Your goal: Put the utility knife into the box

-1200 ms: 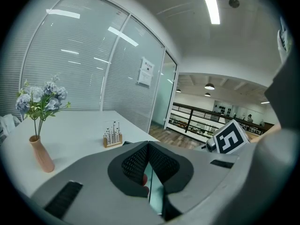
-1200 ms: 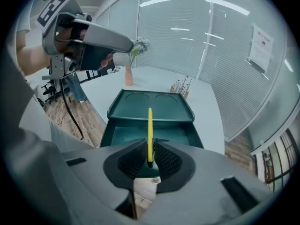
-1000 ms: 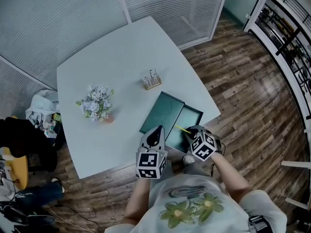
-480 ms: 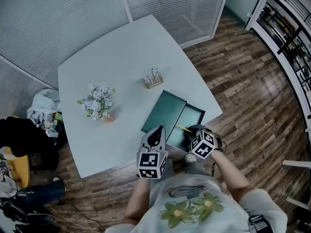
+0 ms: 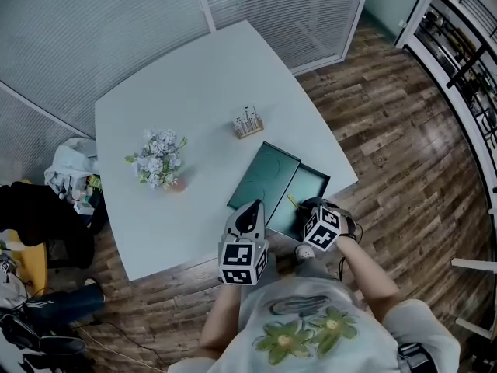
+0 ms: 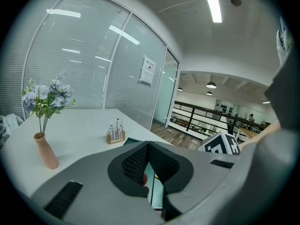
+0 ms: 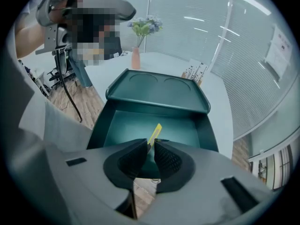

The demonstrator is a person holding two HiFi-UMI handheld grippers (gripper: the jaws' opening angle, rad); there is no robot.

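Note:
A dark green box (image 5: 307, 189) stands open at the white table's (image 5: 194, 92) near edge, its lid (image 5: 262, 179) lying flat against its left side. My right gripper (image 5: 304, 210) is shut on a yellow utility knife (image 5: 293, 202). In the right gripper view the utility knife (image 7: 154, 134) sticks out between the fingers, above the near end of the box (image 7: 140, 125), with the lid (image 7: 157, 90) beyond. My left gripper (image 5: 252, 207) hovers at the table edge beside the lid. In its own view the left gripper (image 6: 148, 145) is shut with nothing in it.
A pink vase of pale flowers (image 5: 159, 165) stands at the table's left. A small wooden holder with thin upright items (image 5: 248, 123) sits behind the lid. Glass partitions with blinds (image 5: 116, 22) close off the far side. Wooden floor (image 5: 388, 130) lies to the right.
Hardly anything. The view has shifted slightly, and the right gripper keeps the knife over the box's near end. The left gripper has stayed where it was.

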